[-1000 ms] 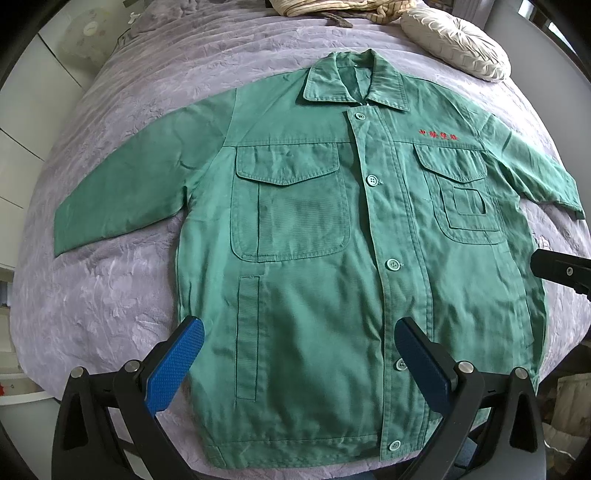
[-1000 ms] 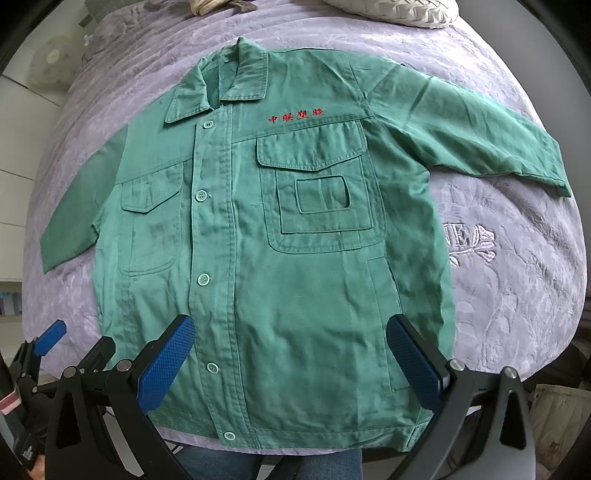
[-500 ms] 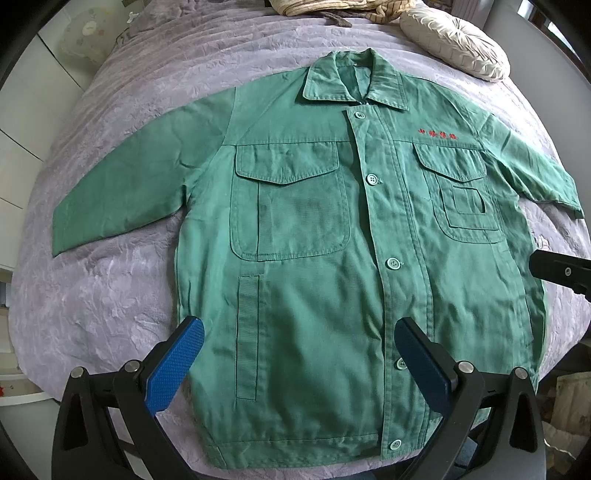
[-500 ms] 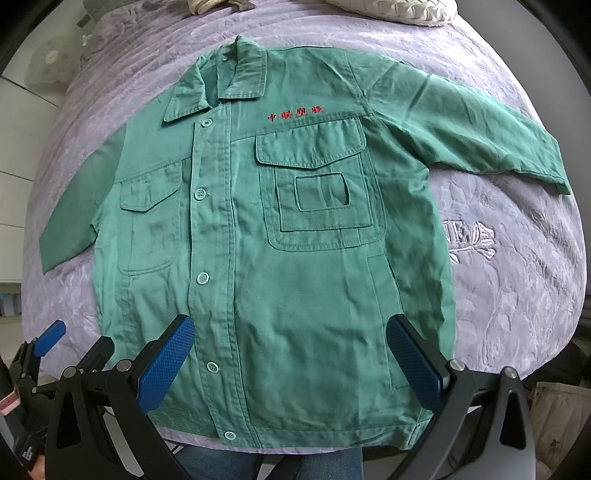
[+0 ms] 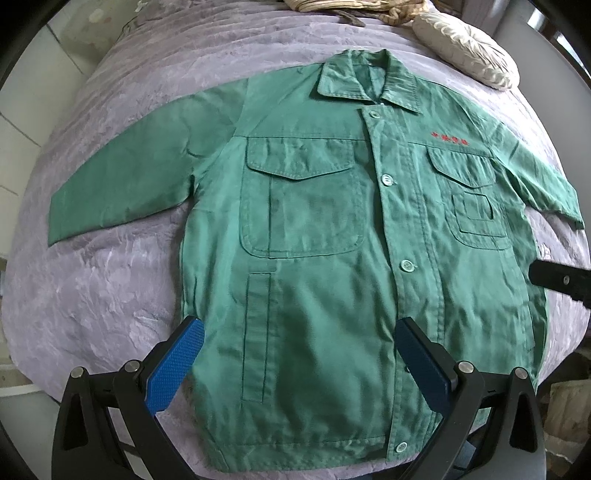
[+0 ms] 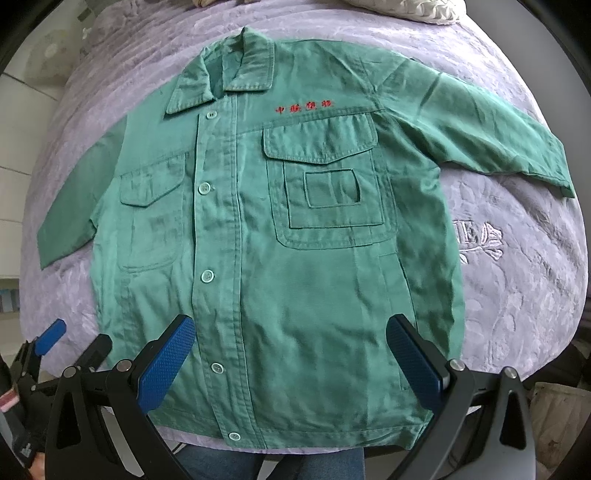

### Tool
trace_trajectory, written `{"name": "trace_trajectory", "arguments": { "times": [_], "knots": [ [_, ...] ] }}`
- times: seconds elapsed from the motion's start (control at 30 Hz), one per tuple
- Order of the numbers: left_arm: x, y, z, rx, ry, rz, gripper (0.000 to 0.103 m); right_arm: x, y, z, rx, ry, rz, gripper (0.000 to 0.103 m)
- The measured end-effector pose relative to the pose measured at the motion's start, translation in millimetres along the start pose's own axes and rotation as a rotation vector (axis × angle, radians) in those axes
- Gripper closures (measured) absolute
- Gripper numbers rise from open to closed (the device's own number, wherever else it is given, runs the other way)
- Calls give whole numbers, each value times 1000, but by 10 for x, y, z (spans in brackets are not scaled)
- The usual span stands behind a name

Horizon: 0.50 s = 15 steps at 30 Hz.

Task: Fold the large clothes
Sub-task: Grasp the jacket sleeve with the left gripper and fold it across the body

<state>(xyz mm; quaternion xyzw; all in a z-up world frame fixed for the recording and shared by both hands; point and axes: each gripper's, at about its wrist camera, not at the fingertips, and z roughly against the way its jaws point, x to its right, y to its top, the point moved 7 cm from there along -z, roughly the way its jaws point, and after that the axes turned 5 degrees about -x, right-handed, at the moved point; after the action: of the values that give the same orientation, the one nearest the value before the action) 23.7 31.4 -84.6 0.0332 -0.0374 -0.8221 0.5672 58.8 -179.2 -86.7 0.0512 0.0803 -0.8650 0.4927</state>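
Green jacket (image 6: 295, 258) lies flat, buttoned, on purple bedspread (image 6: 517, 288); right claw (image 6: 290, 360) open above hem

Hidden and cut-off parts

Left tool's (image 5: 295, 363) right finger (image 5: 421, 365) covers one jacket (image 5: 314, 295) button; the red chest lettering (image 6: 303, 107) is too small to read; the pillow (image 6: 424, 9) is cropped by the right view's top edge.
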Motion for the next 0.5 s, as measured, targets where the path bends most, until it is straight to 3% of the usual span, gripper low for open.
{"name": "trace_trajectory", "arguments": {
  "times": [0.13,0.33,0.5],
  "knots": [
    [-153,44,-26,8,-11,33,0,-93,26,-53,-5,-12,22,0],
    [-599,212,-84,75,-98,126,0,-390,77,-51,60,105,65,0],
    [-1460,491,-223,186,-115,295,0,-759,35,-201,11,169,148,0]
  ]
}}
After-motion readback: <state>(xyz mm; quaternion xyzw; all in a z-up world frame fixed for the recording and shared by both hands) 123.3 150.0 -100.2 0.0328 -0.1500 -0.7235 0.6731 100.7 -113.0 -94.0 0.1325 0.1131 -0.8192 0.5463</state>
